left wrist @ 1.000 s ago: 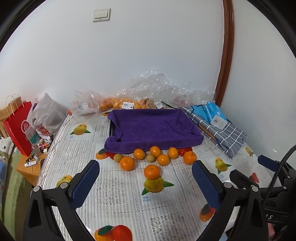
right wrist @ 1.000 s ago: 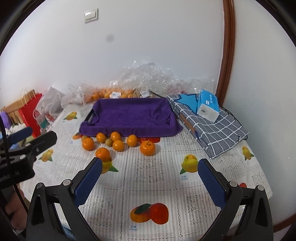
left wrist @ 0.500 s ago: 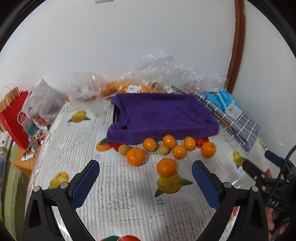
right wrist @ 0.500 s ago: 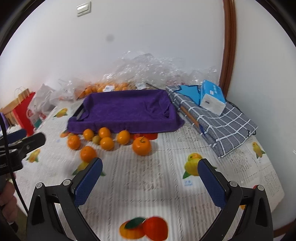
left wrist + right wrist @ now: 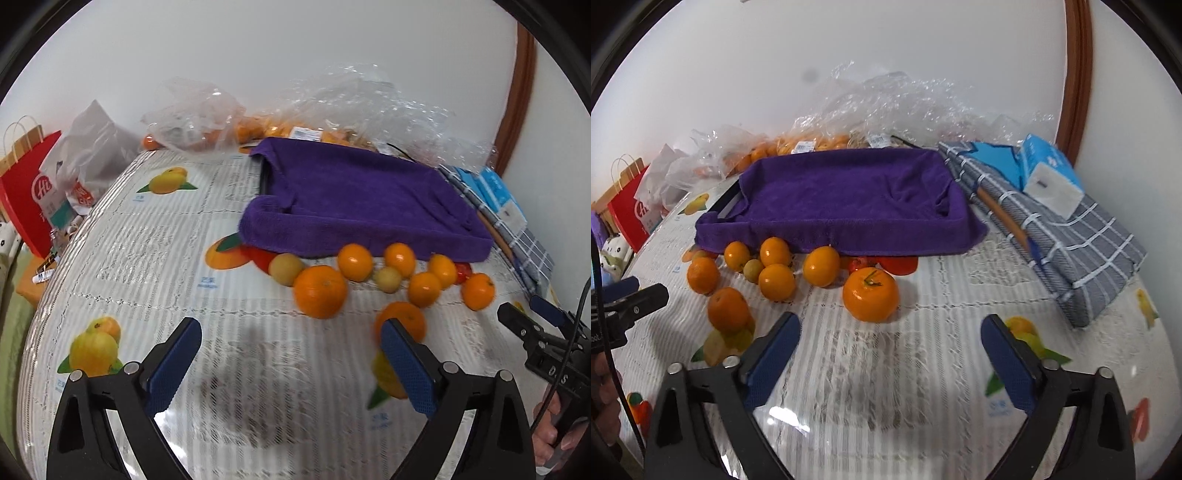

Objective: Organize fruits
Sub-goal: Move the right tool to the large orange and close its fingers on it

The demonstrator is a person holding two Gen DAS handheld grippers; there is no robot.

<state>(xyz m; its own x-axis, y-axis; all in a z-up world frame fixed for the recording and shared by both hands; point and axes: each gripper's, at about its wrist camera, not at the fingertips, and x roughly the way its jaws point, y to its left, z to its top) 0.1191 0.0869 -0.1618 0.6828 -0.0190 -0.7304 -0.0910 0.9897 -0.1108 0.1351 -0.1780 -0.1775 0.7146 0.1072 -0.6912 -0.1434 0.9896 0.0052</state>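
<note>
Several oranges and two pale yellow-green fruits lie in a loose row in front of a tray lined with a purple towel [image 5: 354, 199] [image 5: 849, 192]. My left gripper [image 5: 291, 358] is open and empty, just short of a big orange [image 5: 320, 291]; another orange [image 5: 400, 321] sits behind its right finger. My right gripper [image 5: 892, 354] is open and empty, just short of an orange with a green stem [image 5: 870, 294]. A small red fruit [image 5: 860, 263] lies behind it. Each gripper shows at the edge of the other's view.
Clear plastic bags of oranges [image 5: 229, 122] lie behind the tray against the wall. A folded checked cloth [image 5: 1067, 236] with a blue tissue pack [image 5: 1049, 173] lies right of the tray. A red paper bag [image 5: 26, 192] stands off the table's left edge.
Both grippers have moved forward and down toward the row of fruit, which now looks much closer. Both stay open. The fruit has not moved.
</note>
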